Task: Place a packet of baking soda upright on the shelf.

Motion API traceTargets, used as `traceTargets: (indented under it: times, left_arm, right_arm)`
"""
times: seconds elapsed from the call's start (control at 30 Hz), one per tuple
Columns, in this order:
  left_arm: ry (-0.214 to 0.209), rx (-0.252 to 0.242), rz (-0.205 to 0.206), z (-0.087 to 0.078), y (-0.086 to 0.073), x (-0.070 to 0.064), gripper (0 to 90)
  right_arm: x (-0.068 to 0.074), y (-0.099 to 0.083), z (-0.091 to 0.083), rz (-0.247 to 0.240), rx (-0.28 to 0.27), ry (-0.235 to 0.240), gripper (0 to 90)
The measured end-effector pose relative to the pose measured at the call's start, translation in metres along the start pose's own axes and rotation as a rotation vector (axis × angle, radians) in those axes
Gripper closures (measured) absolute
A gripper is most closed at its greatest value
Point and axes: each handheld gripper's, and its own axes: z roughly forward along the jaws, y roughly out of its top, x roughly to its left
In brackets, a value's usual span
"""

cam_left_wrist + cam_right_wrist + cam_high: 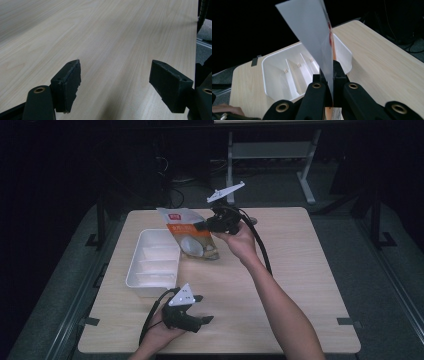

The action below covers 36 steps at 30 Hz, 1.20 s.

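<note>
The right gripper (206,226) is clenching the edge of a flat orange-and-white plastic food pouch (189,234), holding it in the air beside and partly above the white plastic divided tray (136,270) on the pale wooden table (300,270). The left gripper (198,310) is lying released, jaws spread, near the table's front edge.

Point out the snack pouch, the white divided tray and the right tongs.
snack pouch (192,240): high view, printed front.
white divided tray (134,276): high view, left rim.
right tongs (329,75): right gripper view, between the tips, clamped on the pouch edge.
</note>
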Motion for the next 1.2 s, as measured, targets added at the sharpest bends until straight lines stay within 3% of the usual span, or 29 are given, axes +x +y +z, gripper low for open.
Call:
traceTargets:
  times: [0.27,0.67,0.93,1.2]
  left_arm:
    - [-0.001,0.004,-0.004,0.0,-0.001,0.002,25.2]
    - [-0.018,-0.002,0.0,-0.002,-0.001,0.004,25.6]
    - [-0.024,-0.003,0.007,-0.002,-0.001,0.004,25.5]
    - [-0.027,-0.001,0.012,-0.002,-0.001,0.003,25.1]
  right_arm:
    - [0.002,0.016,0.008,-0.015,-0.018,0.009,90.0]
    - [0.006,0.042,0.041,-0.048,-0.043,0.05,90.0]
    - [0.008,0.046,0.064,-0.051,-0.058,0.059,90.0]
    - [0.012,0.047,0.087,-0.085,-0.059,0.061,90.0]
